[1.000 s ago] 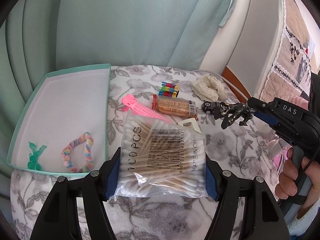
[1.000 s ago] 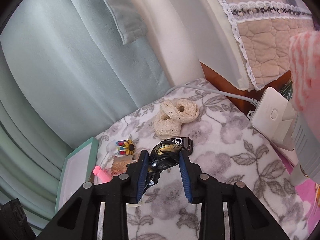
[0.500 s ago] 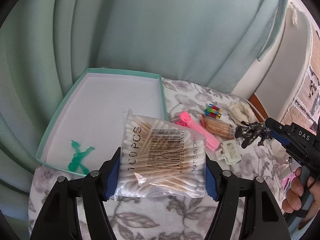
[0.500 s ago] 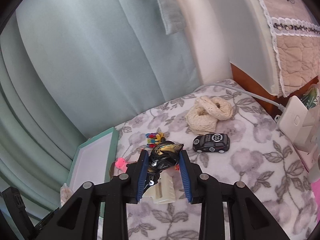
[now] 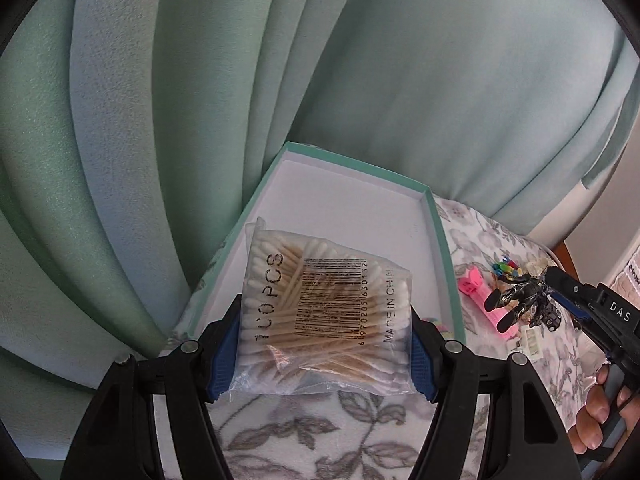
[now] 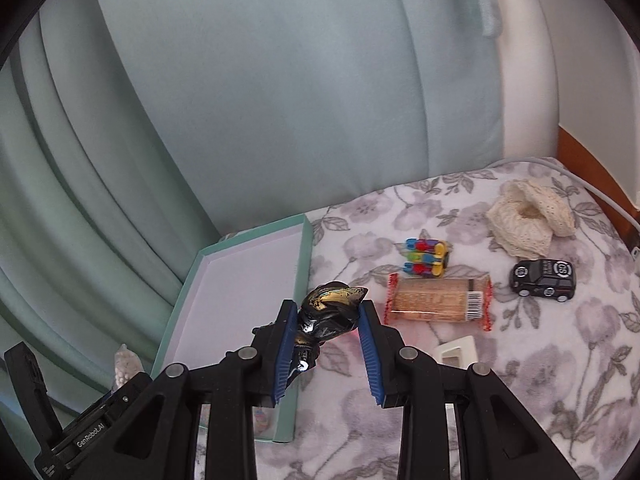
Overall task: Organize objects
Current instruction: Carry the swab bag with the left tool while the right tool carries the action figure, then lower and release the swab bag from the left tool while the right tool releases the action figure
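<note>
My left gripper [image 5: 325,354] is shut on a clear bag of cotton swabs [image 5: 326,312], held above the near part of the shallow teal box [image 5: 436,216]. My right gripper [image 6: 326,354] is shut on a black and gold figurine [image 6: 328,312], hovering just right of the teal box [image 6: 306,248]. In the left wrist view the right gripper [image 5: 556,288] comes in from the right with the figurine [image 5: 520,300] in its fingers. The box's near contents are hidden behind the bag.
On the floral blanket [image 6: 540,360] lie a wrapped snack bar [image 6: 438,300], colourful clips [image 6: 426,258], a black toy car [image 6: 544,276], a cream lace scrunchie [image 6: 528,216], a white hair clip [image 6: 456,354] and a pink item [image 5: 478,292]. Green curtain [image 5: 160,120] behind.
The left gripper carried the swab bag leftward, over the teal box. The right gripper moved left with the figurine, from beside the toy car to the box's right edge.
</note>
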A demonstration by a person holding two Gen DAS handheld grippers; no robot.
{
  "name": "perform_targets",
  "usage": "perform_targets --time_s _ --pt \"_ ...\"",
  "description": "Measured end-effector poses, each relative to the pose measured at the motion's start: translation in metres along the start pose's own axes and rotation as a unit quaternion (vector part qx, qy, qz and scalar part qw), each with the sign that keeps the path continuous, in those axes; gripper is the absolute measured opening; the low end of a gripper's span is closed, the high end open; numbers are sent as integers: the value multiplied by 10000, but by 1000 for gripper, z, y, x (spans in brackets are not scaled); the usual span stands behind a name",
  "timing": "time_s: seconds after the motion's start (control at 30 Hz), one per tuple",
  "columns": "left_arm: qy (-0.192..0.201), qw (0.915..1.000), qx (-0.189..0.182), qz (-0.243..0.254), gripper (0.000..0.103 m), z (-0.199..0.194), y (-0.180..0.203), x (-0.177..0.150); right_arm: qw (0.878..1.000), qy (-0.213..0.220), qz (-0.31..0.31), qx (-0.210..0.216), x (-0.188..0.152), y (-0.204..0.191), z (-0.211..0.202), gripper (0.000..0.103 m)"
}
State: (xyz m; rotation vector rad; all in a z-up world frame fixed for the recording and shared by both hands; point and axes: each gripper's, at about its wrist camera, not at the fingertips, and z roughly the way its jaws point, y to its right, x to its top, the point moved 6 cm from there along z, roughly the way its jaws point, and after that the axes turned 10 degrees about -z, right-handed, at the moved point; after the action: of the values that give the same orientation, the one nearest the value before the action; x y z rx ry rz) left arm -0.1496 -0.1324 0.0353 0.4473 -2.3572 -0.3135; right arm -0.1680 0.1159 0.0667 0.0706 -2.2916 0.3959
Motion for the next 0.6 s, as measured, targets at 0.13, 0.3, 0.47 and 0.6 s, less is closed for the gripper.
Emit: perform_targets --time_s 0.13,0.3,0.47,0.6 --pt "-16 10000 43 -44 71 8 -7 5 9996 -128 -200 129 0 -21 17 34" --pt "-74 9999 58 42 71 20 -5 11 9987 -234 -379 240 0 -38 36 34" --pt "-166 9997 91 165 71 36 1 15 9977 -372 -488 280 2 -47 56 34" --pt "-245 9993 97 265 71 46 7 16 9965 -507 -590 307 0 -51 71 34"
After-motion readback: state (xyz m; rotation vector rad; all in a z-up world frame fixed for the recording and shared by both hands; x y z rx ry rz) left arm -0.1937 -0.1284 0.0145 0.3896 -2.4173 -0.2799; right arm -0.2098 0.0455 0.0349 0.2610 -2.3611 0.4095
